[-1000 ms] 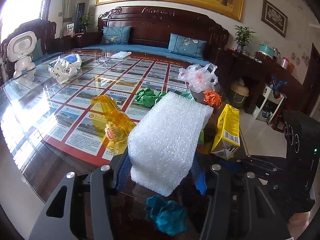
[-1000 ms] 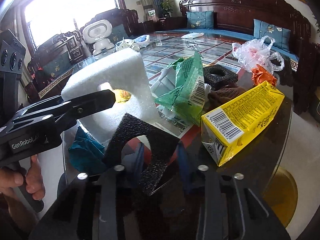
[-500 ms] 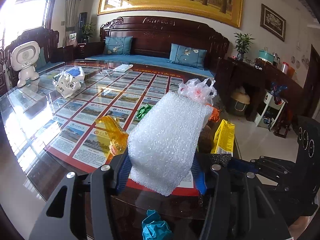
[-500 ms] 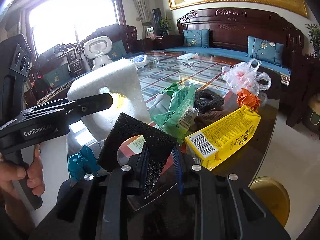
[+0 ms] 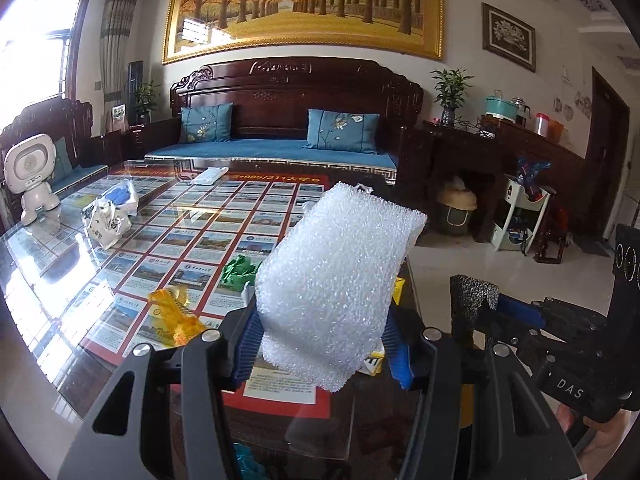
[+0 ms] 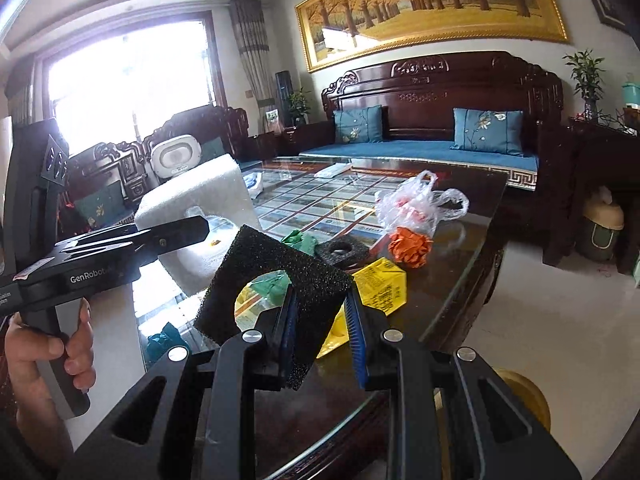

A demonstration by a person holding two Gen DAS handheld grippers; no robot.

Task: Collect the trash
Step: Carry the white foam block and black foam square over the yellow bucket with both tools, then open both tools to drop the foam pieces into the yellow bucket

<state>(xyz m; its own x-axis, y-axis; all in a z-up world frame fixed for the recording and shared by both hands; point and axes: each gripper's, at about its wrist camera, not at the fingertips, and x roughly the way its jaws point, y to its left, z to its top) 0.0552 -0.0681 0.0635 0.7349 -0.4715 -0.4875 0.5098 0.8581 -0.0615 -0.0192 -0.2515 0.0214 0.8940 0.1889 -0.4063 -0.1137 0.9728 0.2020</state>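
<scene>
My left gripper is shut on a white foam block and holds it above the glass table. The block also shows in the right wrist view. My right gripper is shut on a black foam piece with a round hole, held above the table's near corner. The black piece's edge shows in the left wrist view. On the table lie a yellow carton, an orange paper ball, a clear plastic bag, a green wrapper, another black foam piece and a yellow wrapper.
A teal paper ball lies near the table's front edge. A white toy robot and a crumpled white bag are at the far left. A bin stands on the floor by the sofa.
Both grippers have risen with their foam pieces, and the table and its trash now sit lower and farther away in both views.
</scene>
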